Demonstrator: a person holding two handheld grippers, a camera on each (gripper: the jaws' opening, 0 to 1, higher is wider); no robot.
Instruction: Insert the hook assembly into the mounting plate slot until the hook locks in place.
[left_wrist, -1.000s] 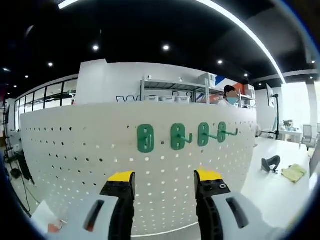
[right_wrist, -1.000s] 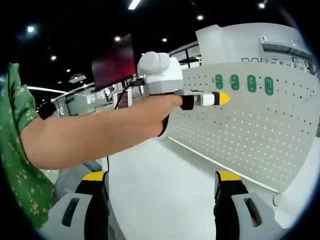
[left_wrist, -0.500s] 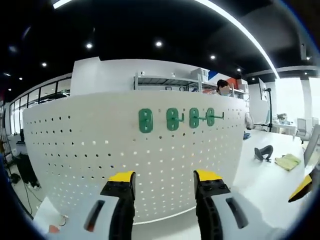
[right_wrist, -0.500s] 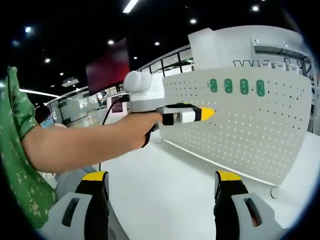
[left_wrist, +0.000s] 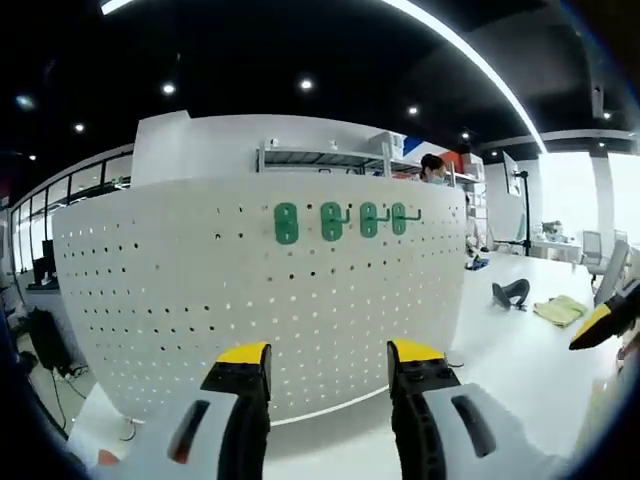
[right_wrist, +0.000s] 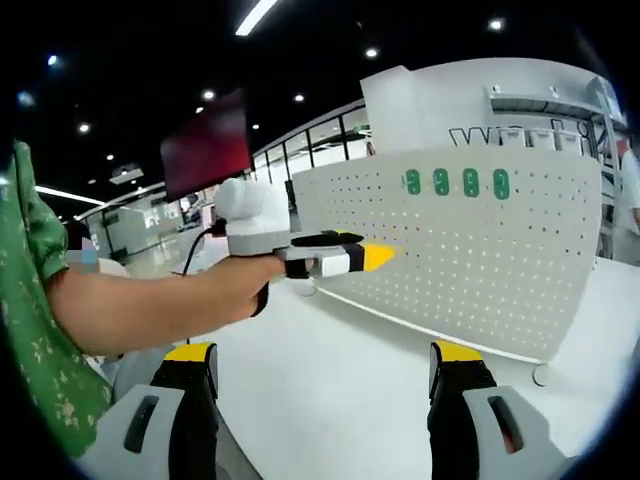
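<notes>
The white tabletop carries an upright white pegboard mounting plate, and four green hook assemblies are seen seated in a row near the plate's upper edge; the same row is seen from the right gripper view. Whether any hook is left to insert cannot be told, since neither tool is seen to hold one.

The left tool is held with its jaws apart and empty, well short of the plate. The right tool is likewise spread and empty, aimed across the bare tabletop.

If a hook is to be pressed home, the plate should be approached squarely, so that the hook base is pushed straight into its holes and not levered sideways, and the freestanding plate is likely best steadied by the other tool against tipping.

Open room is offered in front of the plate. A dark object and a yellow cloth lie to one side, well apart from the plate.
</notes>
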